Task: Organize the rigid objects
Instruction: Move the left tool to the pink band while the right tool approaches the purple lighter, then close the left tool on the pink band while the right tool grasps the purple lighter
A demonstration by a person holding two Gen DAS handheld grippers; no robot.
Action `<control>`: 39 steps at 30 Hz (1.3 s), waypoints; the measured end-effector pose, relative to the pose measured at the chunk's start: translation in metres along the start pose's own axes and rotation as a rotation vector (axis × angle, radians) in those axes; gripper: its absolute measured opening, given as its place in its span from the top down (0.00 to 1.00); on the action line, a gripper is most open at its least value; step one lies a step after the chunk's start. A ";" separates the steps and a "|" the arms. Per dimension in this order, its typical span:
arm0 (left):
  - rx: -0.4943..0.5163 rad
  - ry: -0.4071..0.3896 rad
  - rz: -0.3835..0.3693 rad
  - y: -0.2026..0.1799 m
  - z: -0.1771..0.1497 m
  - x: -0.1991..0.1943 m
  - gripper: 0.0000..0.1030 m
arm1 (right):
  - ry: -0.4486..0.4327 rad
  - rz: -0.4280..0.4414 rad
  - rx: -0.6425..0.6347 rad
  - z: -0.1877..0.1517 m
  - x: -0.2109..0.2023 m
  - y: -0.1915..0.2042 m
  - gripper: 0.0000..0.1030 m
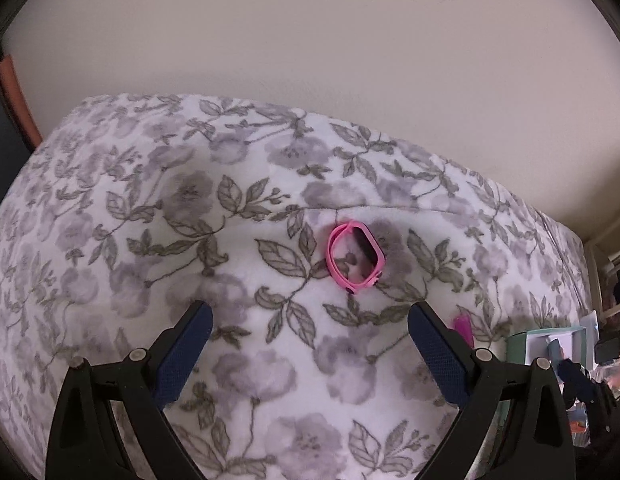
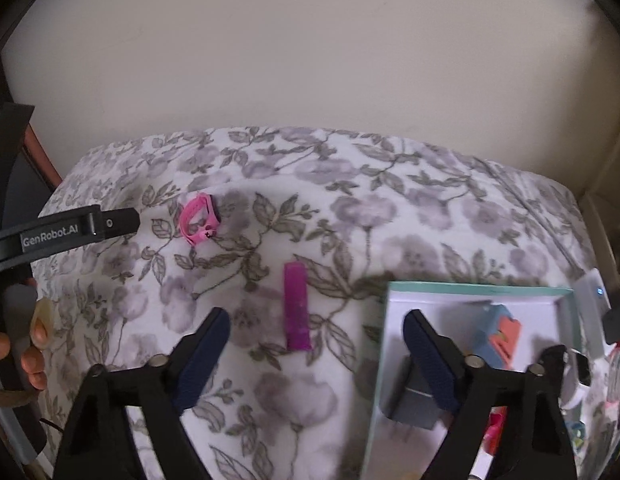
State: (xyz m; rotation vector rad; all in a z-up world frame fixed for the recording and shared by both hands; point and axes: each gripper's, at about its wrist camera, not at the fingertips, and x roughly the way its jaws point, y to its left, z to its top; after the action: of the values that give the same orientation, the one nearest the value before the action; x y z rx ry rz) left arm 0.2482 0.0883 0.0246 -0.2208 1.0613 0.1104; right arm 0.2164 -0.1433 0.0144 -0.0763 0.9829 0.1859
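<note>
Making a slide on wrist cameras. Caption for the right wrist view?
Open right gripper above a floral blanket, magenta bar ahead, pink watch beyond, box at right.

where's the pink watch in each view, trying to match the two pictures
Left wrist: the pink watch lies just right of centre on the floral blanket, ahead of the open left hand-held gripper.
Right wrist: the pink watch lies upper left, beyond the open right hand-held gripper.
Shared landmark: the magenta bar, fully seen in the right view, only a sliver in the left.
</note>
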 end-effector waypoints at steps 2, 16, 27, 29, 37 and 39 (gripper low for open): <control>0.004 0.011 -0.019 0.003 0.004 0.009 0.05 | 0.006 -0.002 -0.004 0.003 0.008 0.005 0.23; 0.064 0.039 -0.020 -0.003 0.028 0.069 0.41 | 0.067 -0.006 -0.025 0.014 0.061 0.023 0.55; 0.089 0.079 0.011 -0.015 0.026 0.096 0.80 | 0.108 -0.004 -0.002 0.008 0.081 0.017 0.76; 0.094 0.075 0.023 -0.016 0.026 0.097 0.81 | 0.122 0.004 0.010 0.006 0.085 0.015 0.76; 0.117 0.075 0.033 -0.023 0.019 0.097 0.93 | 0.138 -0.001 0.007 0.003 0.091 0.014 0.79; 0.114 0.083 0.032 -0.022 0.016 0.094 0.94 | 0.138 -0.007 0.002 0.002 0.090 0.015 0.80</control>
State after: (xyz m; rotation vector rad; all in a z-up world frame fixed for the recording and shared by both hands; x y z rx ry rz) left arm 0.3114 0.0691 -0.0476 -0.1061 1.1500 0.0700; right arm 0.2639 -0.1176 -0.0589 -0.0911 1.1201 0.1750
